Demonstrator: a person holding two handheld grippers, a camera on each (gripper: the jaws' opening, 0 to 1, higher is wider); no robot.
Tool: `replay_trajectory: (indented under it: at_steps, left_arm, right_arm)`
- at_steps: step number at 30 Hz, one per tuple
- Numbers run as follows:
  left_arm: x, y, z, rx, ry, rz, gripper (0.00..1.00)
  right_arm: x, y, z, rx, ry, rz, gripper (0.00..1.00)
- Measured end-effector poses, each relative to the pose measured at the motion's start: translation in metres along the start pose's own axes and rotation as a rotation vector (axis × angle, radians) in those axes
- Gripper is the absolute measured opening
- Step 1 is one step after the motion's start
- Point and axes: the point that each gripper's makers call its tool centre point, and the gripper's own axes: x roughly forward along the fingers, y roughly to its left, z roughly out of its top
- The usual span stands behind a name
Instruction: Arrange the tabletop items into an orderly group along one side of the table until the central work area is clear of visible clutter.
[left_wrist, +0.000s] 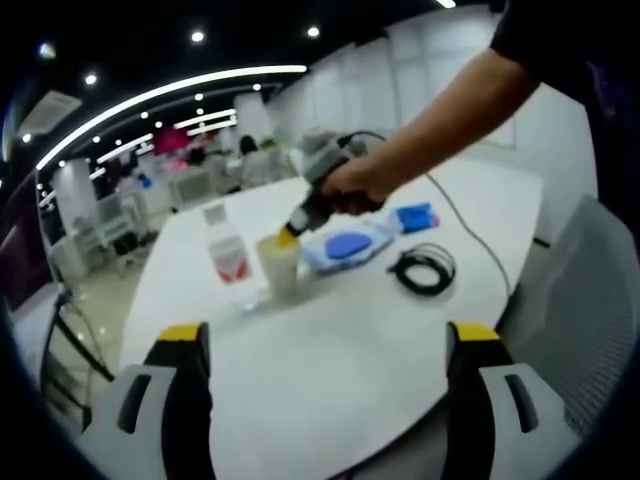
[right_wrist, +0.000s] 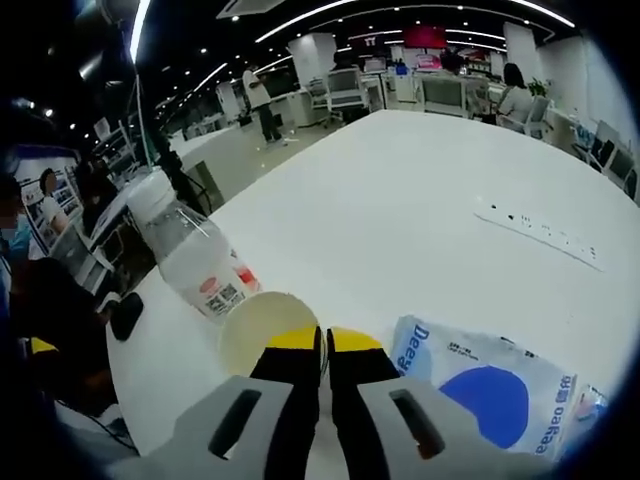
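We are holding the left gripper (left_wrist: 330, 350) low over the near part of the white table (left_wrist: 340, 370), its two yellow-tipped jaws spread wide with nothing between them. Across the table, in the left gripper view, a person's hand (left_wrist: 350, 185) is bringing the right gripper (left_wrist: 288, 236) down to the rim of a pale paper cup (left_wrist: 279, 264).

In the right gripper view we are seeing that gripper's jaws (right_wrist: 322, 345) pressed nearly together, with only a thin slit between the yellow tips, and they are sitting right at the cup's near rim (right_wrist: 262, 325) (whether they are pinching the rim wall we cannot tell).

A clear plastic bottle (left_wrist: 226, 250) with a white cap and a red-and-white label is standing just beside the cup, tilting away in the right gripper view (right_wrist: 190, 258). On the cup's other side a white and blue wipes packet (left_wrist: 347, 243) is lying flat, touching or nearly touching a small blue packet (left_wrist: 414, 216). A coiled black cable (left_wrist: 423, 268) is lying near these. Farther along the table a white power strip (right_wrist: 540, 232) is lying well apart from the group.
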Motion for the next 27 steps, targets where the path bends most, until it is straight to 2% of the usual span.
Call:
replay_trajectory:
  at_steps: [7, 16, 21, 27]
  left_arm:
    - [0.000, 0.000, 0.001, 0.001, -0.001, -0.001, 0.94]
    - [0.000, 0.000, 0.001, 0.003, -0.001, 0.000, 0.93]
    - [0.000, 0.000, 0.002, 0.003, -0.003, 0.001, 0.94]
    - [-0.001, -0.001, 0.004, 0.010, -0.016, 0.002, 0.94]
  right_arm:
    - [0.001, -0.002, -0.003, 0.014, 0.039, -0.001, 0.03]
    - [0.005, 0.001, 0.002, 0.007, 0.049, 0.010, 0.08]
    - [0.001, 0.002, 0.006, 0.001, 0.020, 0.021, 0.15]
    - [-0.019, -0.002, 0.012, -0.034, -0.032, 0.017, 0.23]
